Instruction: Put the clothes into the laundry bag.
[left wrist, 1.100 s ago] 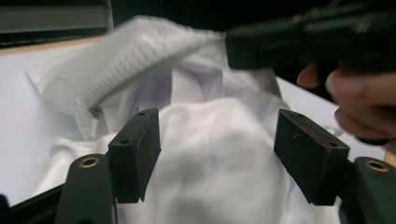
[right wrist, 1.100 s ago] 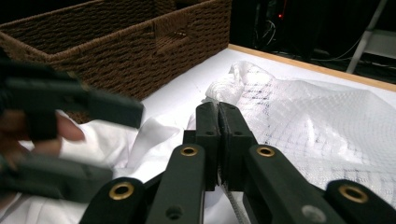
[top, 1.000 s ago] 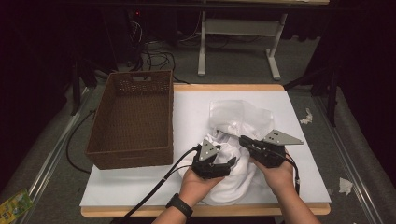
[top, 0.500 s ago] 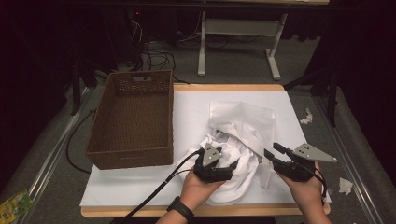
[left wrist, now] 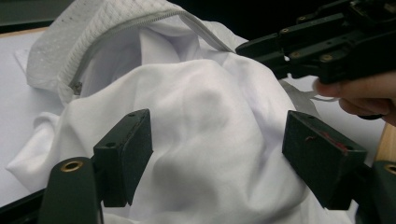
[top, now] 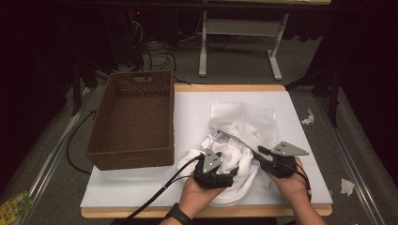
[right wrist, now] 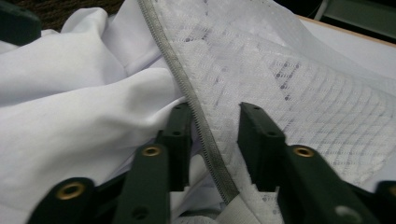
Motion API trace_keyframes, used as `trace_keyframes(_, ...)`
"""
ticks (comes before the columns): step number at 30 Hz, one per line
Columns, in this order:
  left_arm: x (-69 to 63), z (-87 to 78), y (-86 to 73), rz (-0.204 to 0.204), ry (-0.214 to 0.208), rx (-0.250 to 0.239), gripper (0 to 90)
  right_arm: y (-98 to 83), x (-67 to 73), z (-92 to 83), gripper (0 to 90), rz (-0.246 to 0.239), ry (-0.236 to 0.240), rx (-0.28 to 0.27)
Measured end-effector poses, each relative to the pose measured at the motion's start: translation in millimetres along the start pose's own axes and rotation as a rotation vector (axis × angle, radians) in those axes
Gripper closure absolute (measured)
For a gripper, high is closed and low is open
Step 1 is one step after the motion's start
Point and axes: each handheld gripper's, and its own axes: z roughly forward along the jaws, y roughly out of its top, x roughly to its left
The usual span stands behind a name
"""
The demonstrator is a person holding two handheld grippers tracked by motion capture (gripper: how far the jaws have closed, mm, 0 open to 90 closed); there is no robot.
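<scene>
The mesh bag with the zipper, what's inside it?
White cloth bulges out of the mesh bag past its zipper. How far the cloth reaches inside is covered by the mesh.

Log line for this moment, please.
left gripper: jaws wide around white cloth | right gripper: jaws just closing astride mesh bag's zipper, gap remains

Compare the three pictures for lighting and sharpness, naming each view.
High view: the white table is lit, the surroundings dark, and detail is soft. Left gripper view: the cloth is sharp, evenly lit, with soft fold shadows. Right gripper view: the zipper and mesh bag are crisp; the near jaws slightly blurred.
</scene>
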Motion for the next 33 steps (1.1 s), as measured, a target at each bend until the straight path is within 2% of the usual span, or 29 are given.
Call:
trace_keyframes(2,-1.3,6.4,-2.3,0.004,-0.004,0.031,24.5,0.2,-0.4,-0.2,86.9,-0.001,-0.01,0.009)
trace_keyframes(4,-3.0,15.5,-4.8,0.009,-0.007,0.078,24.0,-0.1,-1.5,-1.3,89.6,-0.006,0.0,0.015)
trace_keyframes(6,-4.2,25.2,-7.3,0.039,0.009,0.129,26.2,-0.5,-1.6,-4.3,90.0,0.004,0.017,0.017)
trace_keyframes(7,-4.1,30.2,-8.0,0.042,0.026,0.153,30.3,-1.0,-1.6,-5.4,90.0,0.009,0.023,0.015)
trace_keyframes(9,-1.7,40.4,-8.3,0.041,0.032,0.209,38.0,-2.2,-1.3,-8.9,90.0,0.014,0.047,0.013)
trace_keyframes(11,-0.8,48.5,-8.7,0.057,0.032,0.257,51.9,-3.3,-0.4,-12.2,90.0,0.019,0.07,0.009)
trace_keyframes(14,3.0,52.2,-5.7,0.043,0.002,0.286,79.8,-5.0,2.8,-16.8,90.0,0.017,0.093,0.012)
trace_keyframes(16,3.9,51.2,-4.3,0.04,0.012,0.276,84.0,-5.1,4.7,-18.7,90.0,0.022,0.104,0.016)
trace_keyframes(18,8.4,47.5,1.0,0.02,0.038,0.235,85.1,-3.9,5.9,-18.9,90.0,0.022,0.116,0.006)
trace_keyframes(21,23.0,35.6,20.1,-0.036,0.071,0.142,85.6,0.2,10.4,-19.6,90.0,0.022,0.139,-0.011)
trace_keyframes(23,30.7,24.6,37.2,-0.044,0.091,0.086,85.6,4.3,15.2,-20.7,90.0,0.022,0.157,-0.032)
trace_keyframes(26,36.7,12.9,57.2,-0.04,0.104,0.034,85.6,12.4,21.5,-21.8,90.0,0.025,0.18,-0.071)
trace_keyframes(29,32.9,11.8,68.6,0.012,0.111,0.027,85.6,17.1,22.9,-19.7,90.0,0.019,0.165,-0.078)
trace_keyframes(33,22.5,35.5,63.8,0.023,0.073,0.076,85.4,9.3,15.0,-18.8,90.0,0.039,0.137,-0.052)
